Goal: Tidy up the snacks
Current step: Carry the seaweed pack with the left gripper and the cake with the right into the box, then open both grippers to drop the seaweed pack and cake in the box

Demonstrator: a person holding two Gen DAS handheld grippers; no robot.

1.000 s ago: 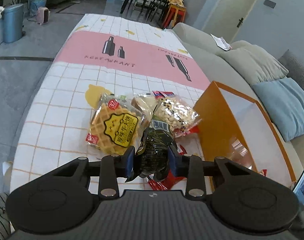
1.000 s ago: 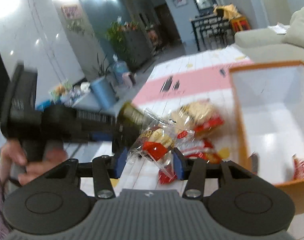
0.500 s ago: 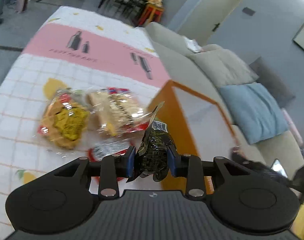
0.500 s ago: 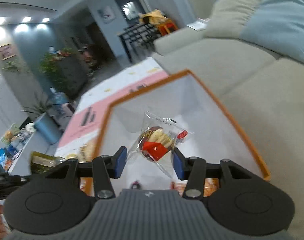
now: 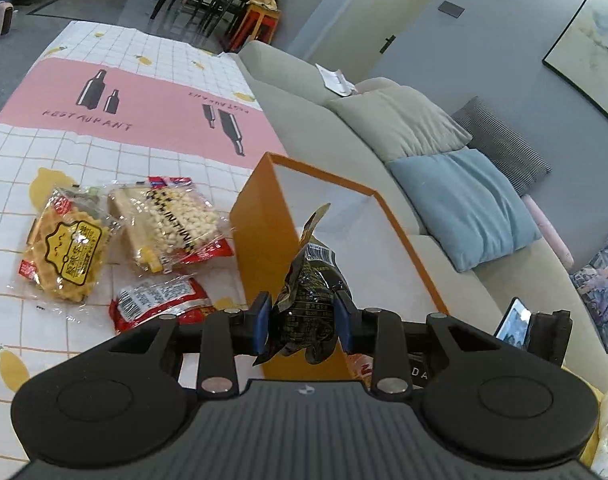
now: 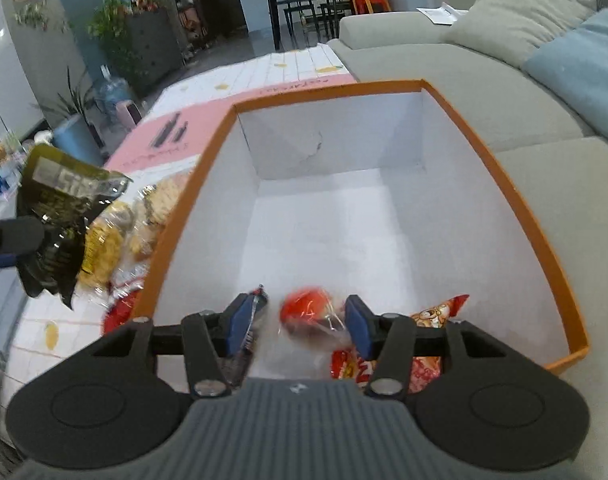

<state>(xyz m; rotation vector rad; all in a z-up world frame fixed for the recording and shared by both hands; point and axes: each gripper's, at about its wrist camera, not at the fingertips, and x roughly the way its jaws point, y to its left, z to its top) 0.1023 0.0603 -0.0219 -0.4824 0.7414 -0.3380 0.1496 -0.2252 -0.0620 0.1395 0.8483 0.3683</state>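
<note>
On the checked tablecloth point(image 5: 103, 168) lie three snack packets: a yellow waffle pack point(image 5: 65, 254), a clear bag of pale puffs point(image 5: 175, 224) and a red-edged packet point(image 5: 159, 300). The left gripper point(image 5: 301, 322) pinches a dark crinkled packet point(image 5: 310, 300) above the orange box point(image 5: 259, 232) wall. The right gripper point(image 6: 293, 326) hangs over the box, fingers spread, a blurred red-and-clear packet point(image 6: 308, 310) loose between them.

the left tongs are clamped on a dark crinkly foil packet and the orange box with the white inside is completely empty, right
Not quite. The left tongs do clamp the dark crinkly foil packet, but the orange box with the white inside is not empty: the right wrist view shows a red and orange snack packet lying in it.
</note>
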